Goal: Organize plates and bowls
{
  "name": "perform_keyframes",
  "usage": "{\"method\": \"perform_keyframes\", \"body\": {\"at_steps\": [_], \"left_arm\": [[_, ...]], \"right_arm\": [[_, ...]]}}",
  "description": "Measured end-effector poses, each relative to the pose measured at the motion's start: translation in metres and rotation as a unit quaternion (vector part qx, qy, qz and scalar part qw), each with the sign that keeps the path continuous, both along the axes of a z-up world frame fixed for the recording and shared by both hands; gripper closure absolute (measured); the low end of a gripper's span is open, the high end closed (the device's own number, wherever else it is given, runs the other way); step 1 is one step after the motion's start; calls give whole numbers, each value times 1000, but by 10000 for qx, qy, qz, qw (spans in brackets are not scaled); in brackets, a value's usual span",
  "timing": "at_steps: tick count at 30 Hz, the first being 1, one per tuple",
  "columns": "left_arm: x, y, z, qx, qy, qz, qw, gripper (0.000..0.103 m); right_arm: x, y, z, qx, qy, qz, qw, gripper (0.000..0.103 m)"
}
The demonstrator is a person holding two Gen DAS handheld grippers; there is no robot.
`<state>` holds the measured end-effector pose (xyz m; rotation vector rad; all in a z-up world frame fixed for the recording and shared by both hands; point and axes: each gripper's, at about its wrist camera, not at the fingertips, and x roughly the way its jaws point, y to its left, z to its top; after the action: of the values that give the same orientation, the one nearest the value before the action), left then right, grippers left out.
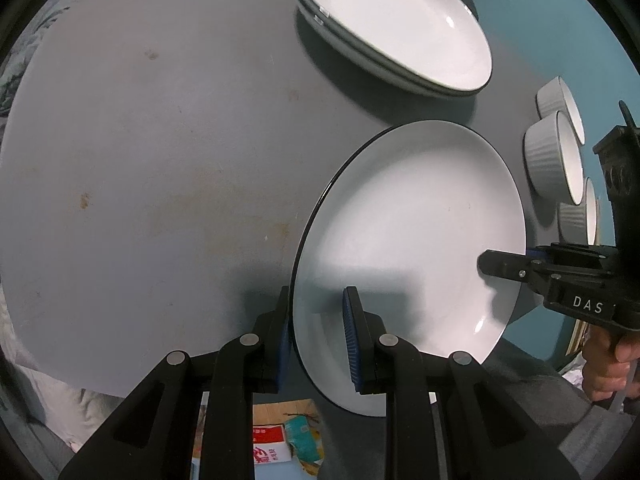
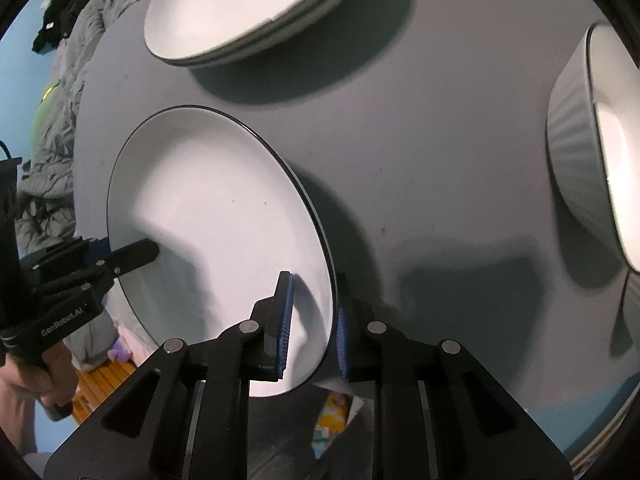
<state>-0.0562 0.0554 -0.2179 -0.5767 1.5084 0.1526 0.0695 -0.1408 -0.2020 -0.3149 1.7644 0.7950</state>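
Nearest each lens, blue-padded fingers straddle the rim of a white plate [image 1: 412,248] with a thin dark edge. The left gripper [image 1: 318,336] has one finger outside the rim and one over the well; a sliver of space shows beside the inner pad, so whether it is clamped or merely closing on the rim cannot be told. The right gripper [image 2: 312,330] brackets the opposite rim in the same manner, its jaws narrowly parted about the edge and firm contact likewise unresolved. The plate sits at the near edge of the table [image 1: 160,160], part of it overhanging, and appears tilted or lifted, though the fisheye makes that uncertain. Judged as glazed ceramic, it should be stiff, moderately heavy, slick under the pads and liable to chip or shatter if dropped; opposite points on the rim are the sensible purchase, held level and set down gently. Farther back a stack of plates [image 1: 392,28] of like pattern rests on the grey, faintly stained tabletop, the probable destination. To the right stand ribbed white bowls [image 1: 556,156], one looming large in the right wrist view, near the table's edge and apart from the plates. Beyond the table lie rumpled grey bedding [image 2: 60,120], blue floor [image 1: 560,20] and coloured packaging [image 1: 276,444] below.
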Motion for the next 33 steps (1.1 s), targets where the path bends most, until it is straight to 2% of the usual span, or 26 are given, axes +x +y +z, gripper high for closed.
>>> {"method": "perform_keyframes", "body": {"at_steps": [11,21,25,33], "left_arm": [[18,27,44,146,-333,105,9993,81],[79,64,69,386,-583,80,9975,81],[104,79,69,516,-609,21,9968,80],[146,90,44,570,-399,13,9976,78]], "right_arm": [[28,17,41,208,-294,57,9993,85],[71,59,56,320,-566,49,9979,85],[92,75,53,323,-583,-49,9978,85],[123,93,39,282,-475,-97,9984,85]]}}
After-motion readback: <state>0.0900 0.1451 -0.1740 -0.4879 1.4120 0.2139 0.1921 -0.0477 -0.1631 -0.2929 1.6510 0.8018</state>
